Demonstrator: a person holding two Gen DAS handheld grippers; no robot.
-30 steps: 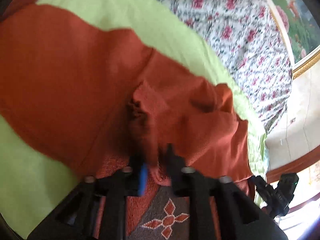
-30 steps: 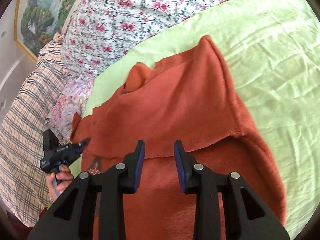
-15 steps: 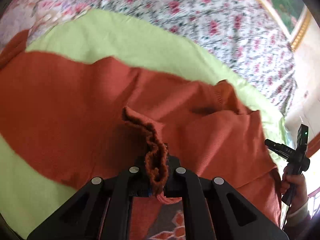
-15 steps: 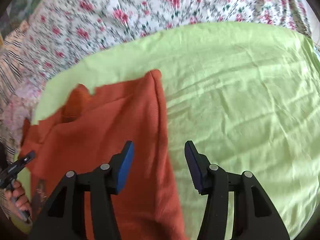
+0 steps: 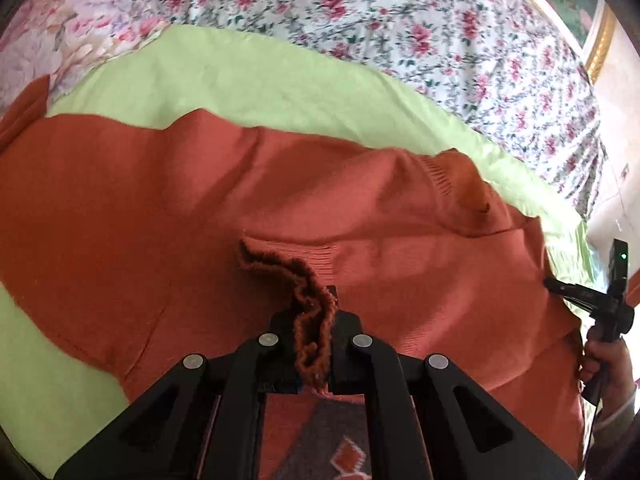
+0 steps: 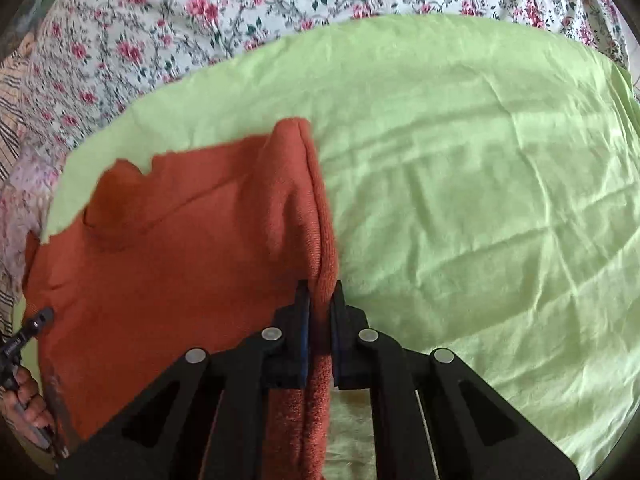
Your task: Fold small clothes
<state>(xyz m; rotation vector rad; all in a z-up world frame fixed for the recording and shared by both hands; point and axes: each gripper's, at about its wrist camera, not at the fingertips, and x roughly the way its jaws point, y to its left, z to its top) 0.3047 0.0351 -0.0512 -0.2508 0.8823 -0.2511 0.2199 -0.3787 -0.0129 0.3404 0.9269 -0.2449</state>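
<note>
Left gripper (image 5: 310,334): jaws drawn close together, pinching a bunched, ribbed edge of the rust-orange sweater (image 5: 168,216); the pinched fabric rises as a wavy ridge between the fingers and trails up and to the left from the tips. Below the jaws, a patterned grey panel of the garment with orange diamond shapes (image 5: 340,456) is visible. Right gripper (image 6: 320,300): jaws narrowed onto a folded side edge of the same sweater (image 6: 168,280), the fold running as a raised seam from the fingertips up toward the garment's far corner. Blue pads (image 6: 305,332) show on the inner faces of the fingers. The sweater lies spread over a light green sheet (image 6: 480,200), its bulk to the left of the right gripper, with bare sheet to the right. The green sheet rests on a floral bedcover (image 6: 200,12). In the left wrist view, the person's right hand (image 5: 604,360) holds the other gripper's handle at the garment's right margin; in the right wrist view, the left hand (image 6: 28,404) appears at the lower left.
</note>
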